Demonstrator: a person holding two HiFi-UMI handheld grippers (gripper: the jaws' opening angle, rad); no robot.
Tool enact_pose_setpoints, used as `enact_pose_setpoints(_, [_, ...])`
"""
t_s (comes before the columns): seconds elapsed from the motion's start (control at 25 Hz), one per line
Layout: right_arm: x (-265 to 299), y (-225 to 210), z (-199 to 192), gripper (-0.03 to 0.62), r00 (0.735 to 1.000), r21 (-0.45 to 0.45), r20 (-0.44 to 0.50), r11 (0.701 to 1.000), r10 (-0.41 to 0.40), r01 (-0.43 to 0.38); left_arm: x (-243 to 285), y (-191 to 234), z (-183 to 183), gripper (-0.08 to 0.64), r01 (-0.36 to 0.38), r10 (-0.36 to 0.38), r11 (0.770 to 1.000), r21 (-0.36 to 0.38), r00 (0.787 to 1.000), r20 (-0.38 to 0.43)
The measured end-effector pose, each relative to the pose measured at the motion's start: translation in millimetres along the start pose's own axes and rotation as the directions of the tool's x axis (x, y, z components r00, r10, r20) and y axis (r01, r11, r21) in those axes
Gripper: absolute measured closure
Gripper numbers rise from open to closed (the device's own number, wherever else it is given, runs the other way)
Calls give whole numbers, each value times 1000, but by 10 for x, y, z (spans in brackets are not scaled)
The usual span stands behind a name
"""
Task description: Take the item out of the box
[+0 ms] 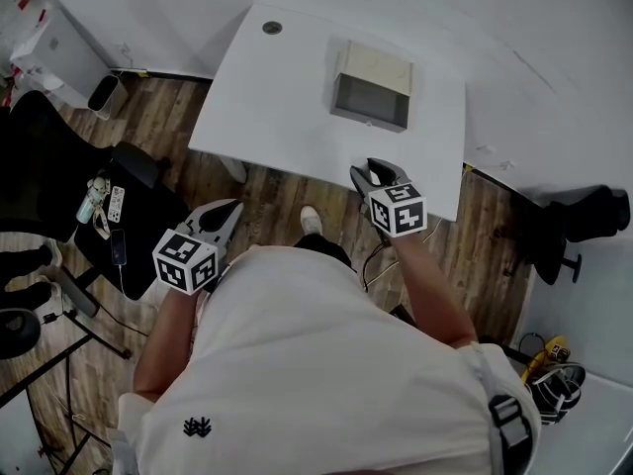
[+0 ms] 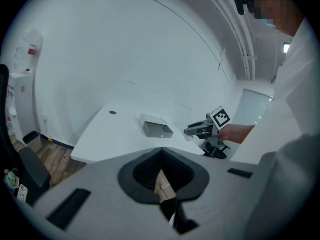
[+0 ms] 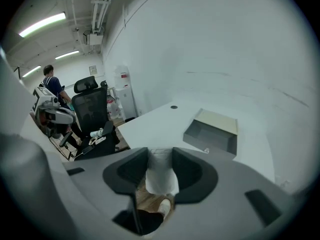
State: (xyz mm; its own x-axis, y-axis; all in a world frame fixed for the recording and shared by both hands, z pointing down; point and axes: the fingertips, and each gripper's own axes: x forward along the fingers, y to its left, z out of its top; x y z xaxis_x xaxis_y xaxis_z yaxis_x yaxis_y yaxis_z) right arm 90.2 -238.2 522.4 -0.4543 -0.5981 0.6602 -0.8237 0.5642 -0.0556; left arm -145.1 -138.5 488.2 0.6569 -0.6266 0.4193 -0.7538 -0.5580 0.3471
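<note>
A grey box (image 1: 371, 87) with a beige top stands open on the white table (image 1: 287, 97); I cannot make out an item in its dark inside. From the gripper views the box (image 3: 212, 131) (image 2: 156, 128) lies well ahead. My right gripper (image 1: 372, 172) hovers over the table's front edge, short of the box, open with nothing between its jaws (image 3: 160, 156). My left gripper (image 1: 229, 209) hangs over the wooden floor, left of my body and off the table, with its jaws together and nothing held (image 2: 161, 151). The right gripper (image 2: 192, 130) also shows in the left gripper view.
A round cable hole (image 1: 272, 28) sits at the table's far left corner. A black seat (image 1: 138, 206) with a bottle, a remote and a phone stands left of me, a waste bin (image 1: 107, 95) by the wall. Another black chair (image 1: 584, 216) is at right. A person (image 3: 50, 81) stands far off.
</note>
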Motion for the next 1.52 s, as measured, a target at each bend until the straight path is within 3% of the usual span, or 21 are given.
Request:
enact_pose_setpoints(0.64, [-540, 485, -285, 433, 998, 98, 60, 995, -7, 1, -113, -258, -230, 554, 95, -94, 995, 37, 995, -28])
enact_pose_setpoints(1.52, [-542, 595, -81, 434, 995, 59, 96, 998, 12, -17, -296, -129, -302, 554, 58, -57, 998, 37, 998, -12])
